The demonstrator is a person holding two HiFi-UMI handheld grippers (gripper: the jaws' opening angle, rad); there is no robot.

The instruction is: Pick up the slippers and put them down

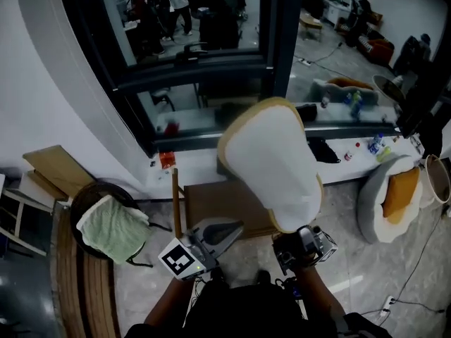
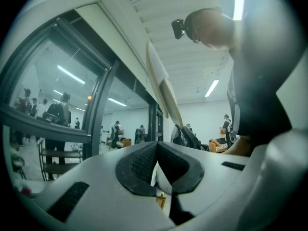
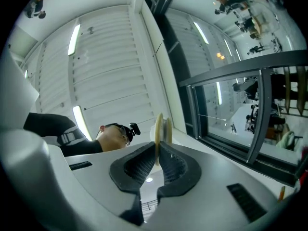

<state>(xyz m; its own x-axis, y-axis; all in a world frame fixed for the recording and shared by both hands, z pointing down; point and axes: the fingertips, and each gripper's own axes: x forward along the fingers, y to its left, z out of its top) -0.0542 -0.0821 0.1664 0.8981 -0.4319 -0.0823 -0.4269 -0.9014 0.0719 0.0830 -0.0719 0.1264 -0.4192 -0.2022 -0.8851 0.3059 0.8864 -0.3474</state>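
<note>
Inspecting the slipper (image 1: 271, 167), held upright at frame centre, we judge it light, soft and floppy. Our right claw (image 3: 157, 159) pinches its thin edge; a deeper hold would steady it. Our left claw (image 2: 157, 150) is closed and empty.

We're in a big open workspace here, more lab or studio than home. A dark-framed glass partition (image 1: 190, 20) runs across, and behind it people (image 1: 176, 2) stand about in a wide hall. Overhead is a white slatted ceiling (image 3: 110, 76) with strip lights (image 3: 74, 40). Down low it's dressed like a living corner, with a pale tiled floor (image 1: 366, 273), a round cushion (image 1: 372, 206), bottles (image 1: 375, 143) on a white ledge (image 1: 197, 162) and a power strip (image 1: 387, 303).
</note>
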